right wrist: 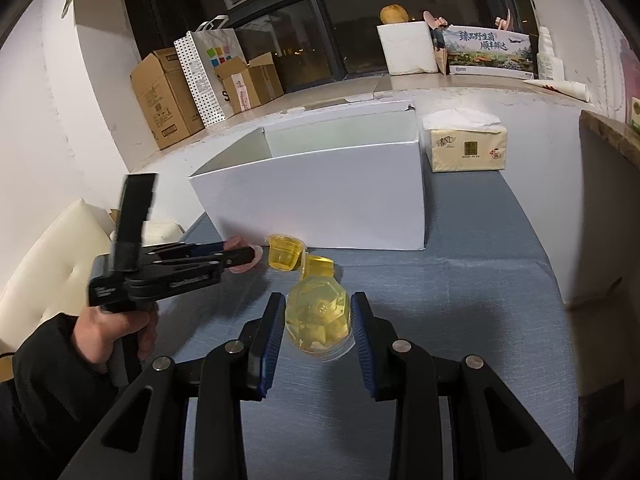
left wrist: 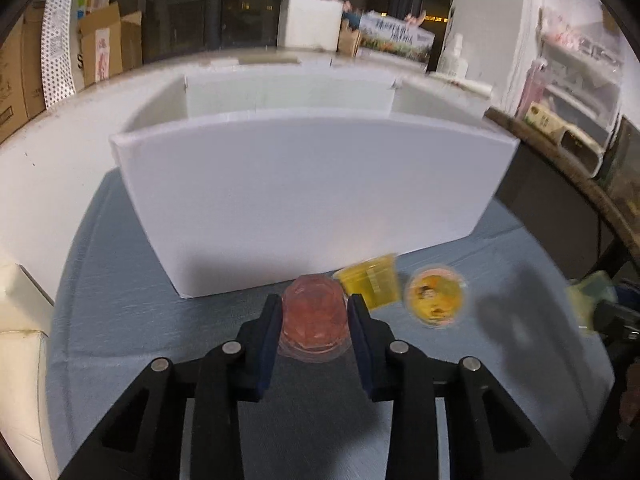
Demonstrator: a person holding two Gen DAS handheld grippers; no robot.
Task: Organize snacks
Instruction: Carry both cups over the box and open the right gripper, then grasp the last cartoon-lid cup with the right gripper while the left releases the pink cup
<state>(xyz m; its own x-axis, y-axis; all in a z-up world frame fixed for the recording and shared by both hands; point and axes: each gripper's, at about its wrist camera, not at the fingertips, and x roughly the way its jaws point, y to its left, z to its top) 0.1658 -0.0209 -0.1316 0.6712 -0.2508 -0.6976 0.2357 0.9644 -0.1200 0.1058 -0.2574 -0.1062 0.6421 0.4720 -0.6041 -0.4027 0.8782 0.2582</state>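
In the left wrist view my left gripper point(left wrist: 315, 299) is shut on a pink jelly cup point(left wrist: 314, 320), which sits on the blue-grey cloth just in front of the open white box point(left wrist: 312, 192). To its right lie two yellow jelly cups, one on its side point(left wrist: 370, 280) and one lid-up point(left wrist: 436, 296). The right wrist view shows my right gripper point(right wrist: 319, 297) shut on a yellow jelly cup point(right wrist: 318, 320), held bottom-forward a little above the cloth. The left gripper point(right wrist: 240, 254) with the pink cup point(right wrist: 256, 259) appears there at left, near the box point(right wrist: 320, 200).
A tissue pack point(right wrist: 466, 148) stands right of the box. A cream cushioned seat point(right wrist: 48, 256) borders the table on the left, and a dark wooden edge point(right wrist: 612, 136) on the right. Cardboard boxes point(right wrist: 164, 100) and a paper bag point(right wrist: 208, 72) line the far wall. A person's hand point(right wrist: 108, 332) holds the left gripper.
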